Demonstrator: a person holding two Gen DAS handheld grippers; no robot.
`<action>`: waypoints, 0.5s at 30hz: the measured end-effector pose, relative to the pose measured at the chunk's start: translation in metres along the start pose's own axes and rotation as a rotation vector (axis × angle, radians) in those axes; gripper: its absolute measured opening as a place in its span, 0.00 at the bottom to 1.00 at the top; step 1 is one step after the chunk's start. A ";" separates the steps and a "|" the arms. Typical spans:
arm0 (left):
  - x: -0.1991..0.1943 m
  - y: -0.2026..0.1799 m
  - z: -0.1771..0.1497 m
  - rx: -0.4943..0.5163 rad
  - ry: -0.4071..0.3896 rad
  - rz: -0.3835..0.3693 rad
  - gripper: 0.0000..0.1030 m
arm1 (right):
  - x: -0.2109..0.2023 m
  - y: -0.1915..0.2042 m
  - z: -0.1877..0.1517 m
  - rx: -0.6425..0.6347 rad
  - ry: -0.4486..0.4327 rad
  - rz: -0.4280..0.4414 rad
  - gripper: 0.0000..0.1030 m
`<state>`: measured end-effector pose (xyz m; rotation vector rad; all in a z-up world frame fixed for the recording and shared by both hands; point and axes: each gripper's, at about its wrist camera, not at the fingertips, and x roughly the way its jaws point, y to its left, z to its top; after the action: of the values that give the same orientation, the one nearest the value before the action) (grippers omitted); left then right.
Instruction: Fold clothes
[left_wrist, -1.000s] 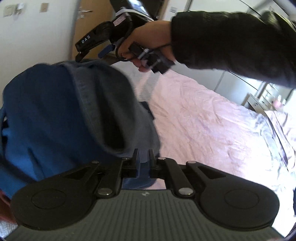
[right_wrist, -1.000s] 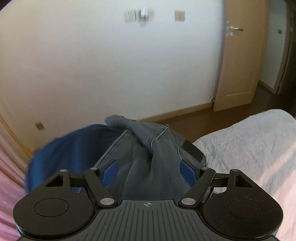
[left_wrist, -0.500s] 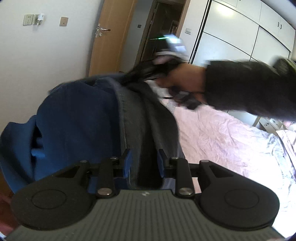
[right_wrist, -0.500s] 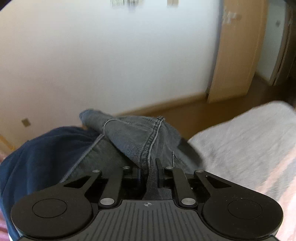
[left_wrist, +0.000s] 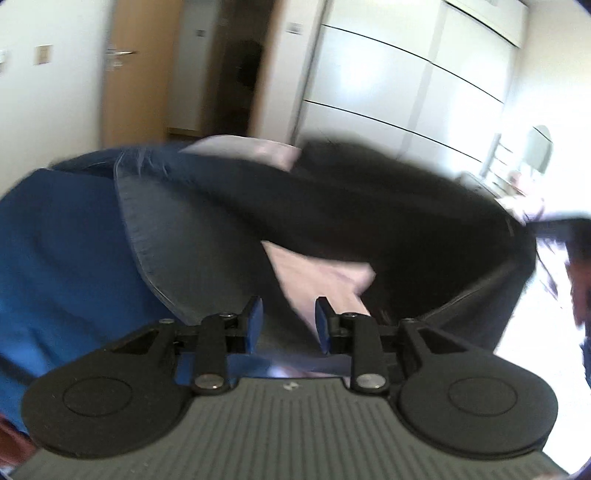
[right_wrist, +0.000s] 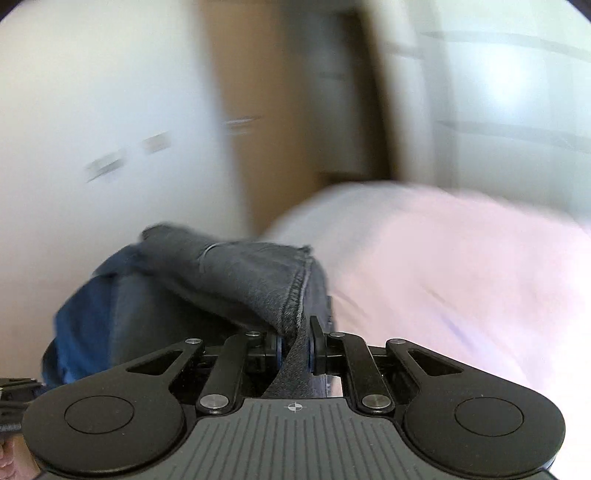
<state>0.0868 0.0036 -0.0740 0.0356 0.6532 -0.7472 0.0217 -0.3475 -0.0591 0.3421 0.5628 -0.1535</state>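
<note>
Grey jeans (right_wrist: 251, 273) hang in a bunch over a blue garment (right_wrist: 81, 321). My right gripper (right_wrist: 295, 332) is shut on a seam fold of the jeans, and the cloth runs down between its pads. In the left wrist view my left gripper (left_wrist: 288, 317) stands open, and the blue pads (left_wrist: 255, 321) hold nothing. The jeans (left_wrist: 192, 251) and the blue garment (left_wrist: 59, 266) lie just ahead and left of it. A dark sleeve (left_wrist: 388, 221), blurred, crosses in front.
A bed with a pink sheet (right_wrist: 461, 266) spreads to the right. A wooden door (left_wrist: 136, 74) and a dark doorway stand behind, with white wardrobe doors (left_wrist: 406, 92) at the right. A white wall (right_wrist: 92, 110) is at the left.
My left gripper has opened and let go of the jeans. My right gripper has stayed shut on the jeans seam and swung right toward the bed. The dark sleeve has moved across the left view.
</note>
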 end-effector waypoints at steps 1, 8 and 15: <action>0.001 -0.018 -0.003 0.018 0.013 -0.022 0.25 | -0.021 -0.026 -0.019 0.062 0.017 -0.050 0.10; 0.012 -0.140 -0.034 0.145 0.111 -0.144 0.32 | -0.138 -0.204 -0.184 0.575 0.303 -0.394 0.19; 0.054 -0.200 -0.055 0.311 0.205 -0.197 0.47 | -0.189 -0.221 -0.199 0.470 0.302 -0.364 0.22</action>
<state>-0.0415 -0.1646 -0.1096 0.3403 0.7365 -1.0397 -0.2866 -0.4730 -0.1739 0.7257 0.8873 -0.5972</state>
